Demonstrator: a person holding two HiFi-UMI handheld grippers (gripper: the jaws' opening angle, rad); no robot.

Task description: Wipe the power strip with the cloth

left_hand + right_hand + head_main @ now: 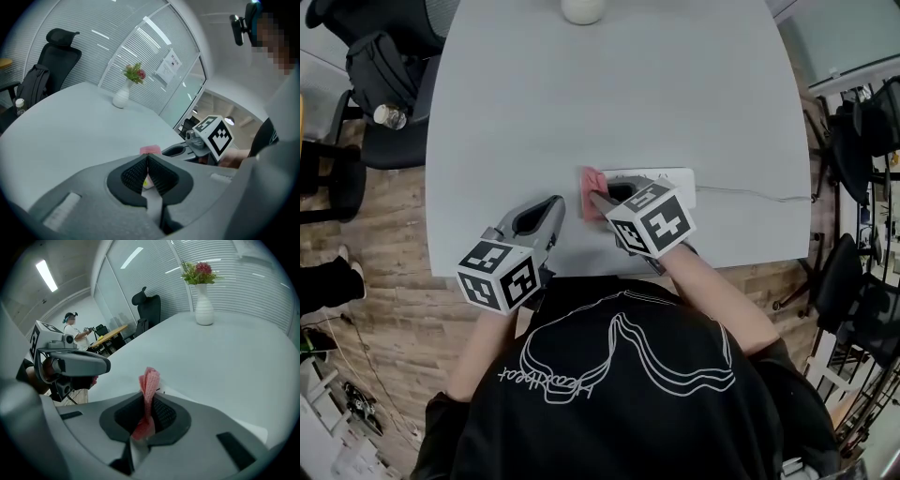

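The right hand-held gripper (598,199) is clamped on the pink cloth (589,182) at the left end of the power strip (670,175) — near the front edge of the surface (609,94). The left hand-held gripper (553,206), just beside, has its jaws together.

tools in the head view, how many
2. The left tool is near the table edge, shut and empty; the right tool is at one end of the power strip, shut on the pink cloth.
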